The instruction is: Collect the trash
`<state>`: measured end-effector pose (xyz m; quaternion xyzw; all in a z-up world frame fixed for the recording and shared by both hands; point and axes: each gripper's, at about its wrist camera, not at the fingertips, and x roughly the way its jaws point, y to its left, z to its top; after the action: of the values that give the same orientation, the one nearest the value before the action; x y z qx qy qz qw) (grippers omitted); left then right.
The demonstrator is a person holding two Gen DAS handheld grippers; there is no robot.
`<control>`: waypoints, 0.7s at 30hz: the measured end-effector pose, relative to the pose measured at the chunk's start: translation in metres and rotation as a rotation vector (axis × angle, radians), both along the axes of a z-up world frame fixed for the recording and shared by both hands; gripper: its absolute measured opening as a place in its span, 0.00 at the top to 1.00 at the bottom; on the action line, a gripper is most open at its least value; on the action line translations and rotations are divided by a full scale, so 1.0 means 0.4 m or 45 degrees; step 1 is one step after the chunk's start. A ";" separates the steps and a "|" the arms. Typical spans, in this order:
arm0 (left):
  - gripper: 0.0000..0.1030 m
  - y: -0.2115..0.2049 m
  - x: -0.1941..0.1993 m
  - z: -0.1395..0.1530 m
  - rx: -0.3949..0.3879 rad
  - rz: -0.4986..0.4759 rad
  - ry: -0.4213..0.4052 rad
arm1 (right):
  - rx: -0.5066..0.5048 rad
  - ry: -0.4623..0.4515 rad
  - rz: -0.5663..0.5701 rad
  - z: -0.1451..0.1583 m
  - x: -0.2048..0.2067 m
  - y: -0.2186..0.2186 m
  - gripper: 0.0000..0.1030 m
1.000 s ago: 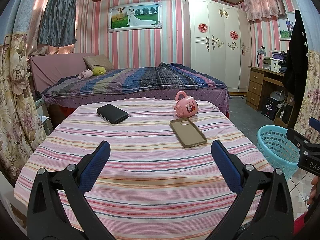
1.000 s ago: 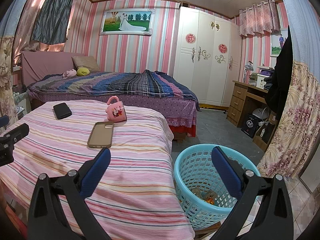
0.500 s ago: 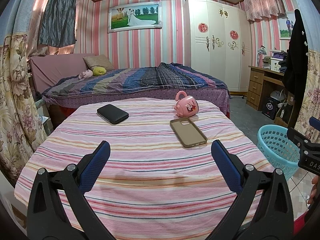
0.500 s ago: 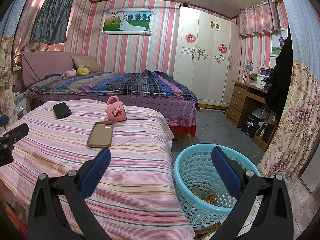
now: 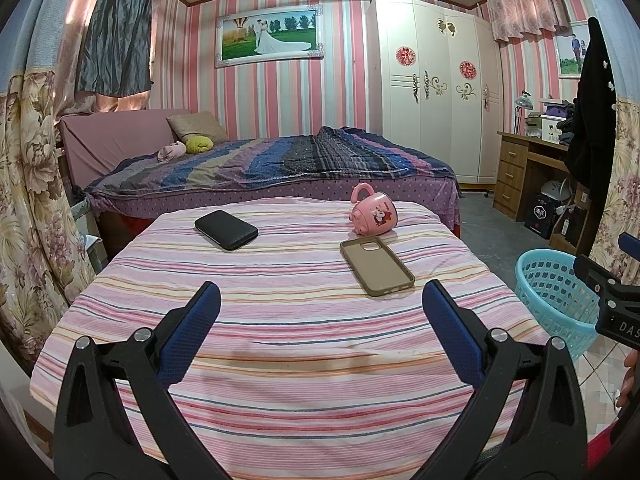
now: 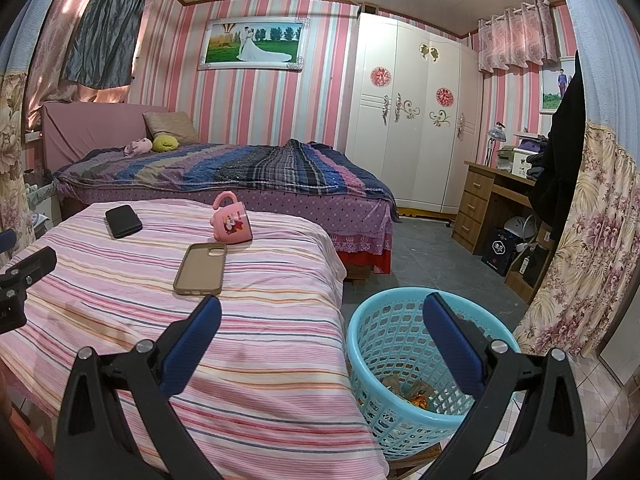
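Lying in basket [image 6: 372,344] under right hand-held gripper [image 6: 322,320]: trash [image 6: 416,394].

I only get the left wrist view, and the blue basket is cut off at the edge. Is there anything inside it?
Observer: Yes. The right wrist view looks down into the blue basket, and a few crumpled wrappers lie at its bottom.
Operator: And the right gripper? I see only its side.
Observer: The right gripper has its jaws wide open with nothing between them, and it points at the gap between the table edge and the basket.
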<state>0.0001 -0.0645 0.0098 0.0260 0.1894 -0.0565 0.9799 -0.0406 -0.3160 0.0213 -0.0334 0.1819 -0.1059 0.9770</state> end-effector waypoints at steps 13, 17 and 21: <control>0.05 0.002 0.000 0.003 0.002 -0.001 -0.002 | -0.002 0.001 0.001 0.000 0.000 0.000 0.04; 0.05 0.006 0.001 0.008 -0.001 -0.004 0.001 | -0.001 0.001 0.000 0.002 0.001 -0.003 0.04; 0.05 0.011 0.003 0.010 -0.002 -0.002 0.003 | -0.002 0.001 0.000 0.001 0.000 0.000 0.04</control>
<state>0.0015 -0.0601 0.0139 0.0252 0.1906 -0.0576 0.9797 -0.0407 -0.3160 0.0218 -0.0341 0.1823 -0.1060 0.9769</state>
